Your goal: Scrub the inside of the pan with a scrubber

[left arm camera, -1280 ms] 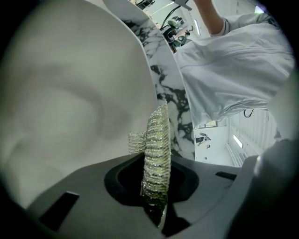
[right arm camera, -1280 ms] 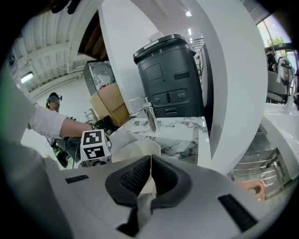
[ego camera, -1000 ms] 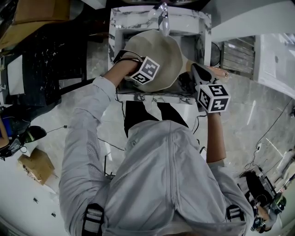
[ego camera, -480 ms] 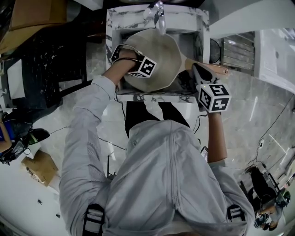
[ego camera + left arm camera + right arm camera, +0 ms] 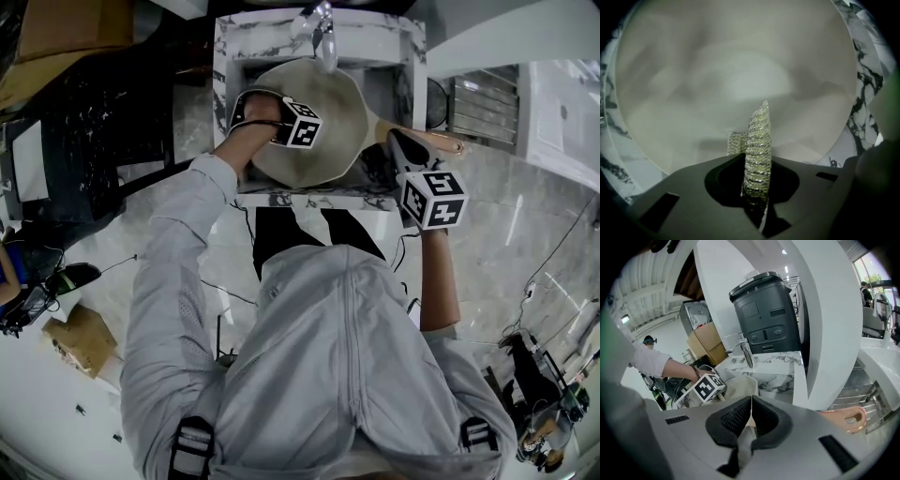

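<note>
The pan point(image 5: 328, 103) lies in the marble sink point(image 5: 319, 199), directly below the faucet point(image 5: 323, 37), its pale inside facing up. Within the pan's bowl, near the rim on the person's left, the left tool point(image 5: 754, 187) is clamped on a silvery mesh scrubber point(image 5: 757, 140), whose free end points at the pan's floor. On the pan's opposite side, beside its copper-coloured handle point(image 5: 846, 419), the right tool point(image 5: 750, 420) is closed on the pan's thin rim, steadying it. The scrubbing step looks to be in hand; the next move probably calls for pressing the mesh down and sweeping it across the pan's inside while the right tool holds firm. No brand or readable writing shows; each of the 2 tools' cubes carries only square black-and-white markers.
</note>
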Motion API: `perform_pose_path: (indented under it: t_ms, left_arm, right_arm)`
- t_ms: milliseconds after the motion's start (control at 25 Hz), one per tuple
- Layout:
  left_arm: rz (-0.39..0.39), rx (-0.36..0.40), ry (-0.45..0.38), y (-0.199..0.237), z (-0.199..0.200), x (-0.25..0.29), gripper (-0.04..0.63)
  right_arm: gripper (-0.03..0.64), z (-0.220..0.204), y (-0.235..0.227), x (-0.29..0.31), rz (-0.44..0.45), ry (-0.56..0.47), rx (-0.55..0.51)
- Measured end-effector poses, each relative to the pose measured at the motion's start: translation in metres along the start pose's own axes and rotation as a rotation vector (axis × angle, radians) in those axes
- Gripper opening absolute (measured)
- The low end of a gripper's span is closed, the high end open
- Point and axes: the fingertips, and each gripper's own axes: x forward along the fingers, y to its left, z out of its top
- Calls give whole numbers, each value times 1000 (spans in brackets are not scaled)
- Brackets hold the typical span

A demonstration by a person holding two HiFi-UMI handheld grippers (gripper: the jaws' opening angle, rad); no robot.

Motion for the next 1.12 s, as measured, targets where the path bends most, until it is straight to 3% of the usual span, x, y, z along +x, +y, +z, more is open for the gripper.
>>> perform_pose_path:
  t_ms: [200, 440, 720, 1120]
  left_arm:
    - [100, -50, -59, 22, 8, 2, 71]
    - [228, -118, -224, 53, 29, -12, 71]
    - [244, -259, -418, 73, 52, -26, 71]
    - [217, -328, -605, 81, 91, -47, 71]
  right_arm:
    - [35, -5, -6, -1, -12, 5, 11]
    - [35, -7, -12, -1, -20, 7, 21]
    - [35, -9, -12, 1, -17, 14, 26]
    - [35, -11, -11, 4, -16, 17, 27]
